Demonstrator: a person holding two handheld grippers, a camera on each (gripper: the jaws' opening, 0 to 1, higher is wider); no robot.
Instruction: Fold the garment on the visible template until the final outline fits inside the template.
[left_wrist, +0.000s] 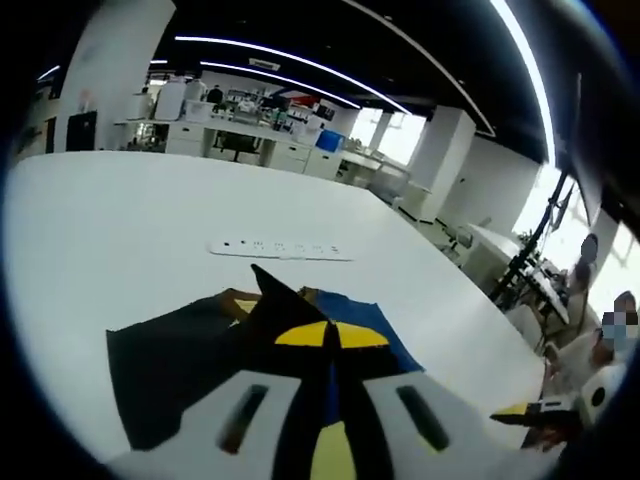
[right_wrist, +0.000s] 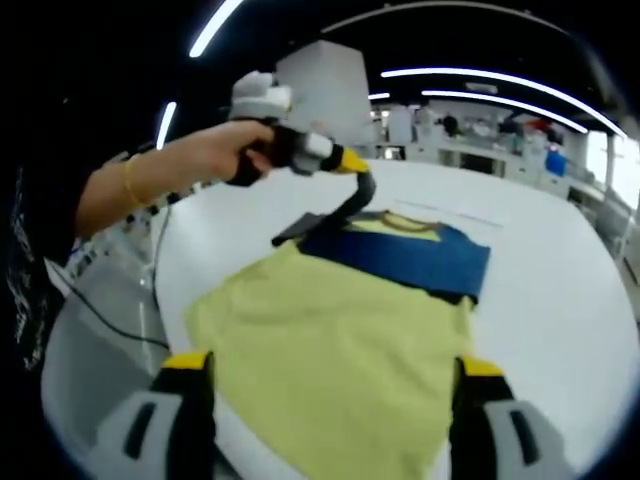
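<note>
My left claw (left_wrist: 330, 350) is clamped on the shirt (right_wrist: 350, 350), its two jaws pressed together over a pinch of yellow and blue cloth, seen in the left gripper view. In the right gripper view that same claw (right_wrist: 350, 205), held by my hand (right_wrist: 215, 150), comes down on the far end of the shirt, where a blue panel (right_wrist: 400, 255) is folded across the yellow body. The shirt lies flat on the white counter (right_wrist: 560, 290), and a black sheet, the template (left_wrist: 165, 370), shows beside it under the left claw; a dark corner of it (right_wrist: 295, 232) also sticks out just beside the blue panel. My right claw (right_wrist: 330, 400) stands wide, jaws well apart on either side of the shirt's near end, holding nothing; whether they touch the cloth I cannot tell. Beyond the shirt a white power strip (left_wrist: 282, 249) rests on the counter. A black cable (right_wrist: 110, 315) trails off the counter's edge near my sleeve (right_wrist: 25, 260). Desks and people sit in the office behind.
</note>
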